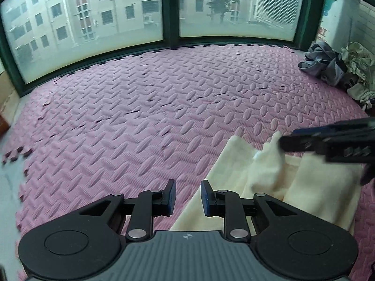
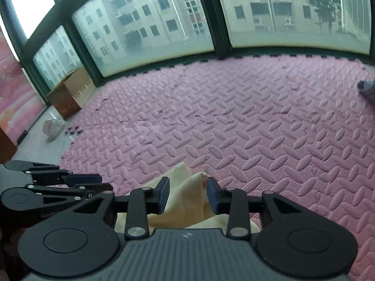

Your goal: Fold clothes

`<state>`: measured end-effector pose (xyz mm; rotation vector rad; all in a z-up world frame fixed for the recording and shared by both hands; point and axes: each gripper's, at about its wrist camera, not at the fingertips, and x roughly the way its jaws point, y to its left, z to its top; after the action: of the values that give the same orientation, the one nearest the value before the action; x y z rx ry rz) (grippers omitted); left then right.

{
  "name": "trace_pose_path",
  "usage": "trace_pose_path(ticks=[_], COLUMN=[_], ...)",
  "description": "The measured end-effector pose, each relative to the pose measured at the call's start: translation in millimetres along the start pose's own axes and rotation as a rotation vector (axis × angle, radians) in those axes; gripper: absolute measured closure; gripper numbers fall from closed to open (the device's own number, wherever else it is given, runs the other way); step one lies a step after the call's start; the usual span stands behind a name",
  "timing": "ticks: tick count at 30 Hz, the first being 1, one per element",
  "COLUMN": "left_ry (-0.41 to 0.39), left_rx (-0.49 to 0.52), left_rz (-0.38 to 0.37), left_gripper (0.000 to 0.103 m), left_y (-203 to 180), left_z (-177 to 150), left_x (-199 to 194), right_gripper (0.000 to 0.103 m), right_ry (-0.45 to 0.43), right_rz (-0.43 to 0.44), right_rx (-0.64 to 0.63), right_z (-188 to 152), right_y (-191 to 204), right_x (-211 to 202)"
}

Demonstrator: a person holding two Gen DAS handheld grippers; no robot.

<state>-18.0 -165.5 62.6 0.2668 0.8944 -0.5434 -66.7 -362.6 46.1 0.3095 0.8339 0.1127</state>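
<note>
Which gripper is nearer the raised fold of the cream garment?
Right. The right gripper has the cream garment's raised fold between its open fingers. The left gripper, also open, sits at the garment's left edge, beside the fold.

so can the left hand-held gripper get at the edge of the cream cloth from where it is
Probably yes. The left hand-held gripper is open and empty, the cream cloth has its edge just ahead of its fingertips on the pink foam mat, and nothing lies between. The right hand-held gripper works farther right.

- Left gripper [image 1: 186, 195]: blue-padded fingers parted, nothing between them, held low.
- Right gripper [image 2: 186, 195]: fingers apart, just beside the left gripper.
</note>
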Motion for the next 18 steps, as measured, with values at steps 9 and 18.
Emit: trace_pose_path(ticks=[9,18], left_ry=[0.025,0.019], left_rx=[0.083,0.096], left_rz=[-0.069,-0.127], left_gripper=[0.074,0.058], left_y=[-20,-28], left_z=[21,25], left_x=[46,62], right_gripper=[0.093,0.093], right_ry=[0.051,0.075], right_rz=[0.051,0.071], right_rx=[0.045,0.013], right_z=[-6,-6], right_y=[-16,-16], right_x=[10,2])
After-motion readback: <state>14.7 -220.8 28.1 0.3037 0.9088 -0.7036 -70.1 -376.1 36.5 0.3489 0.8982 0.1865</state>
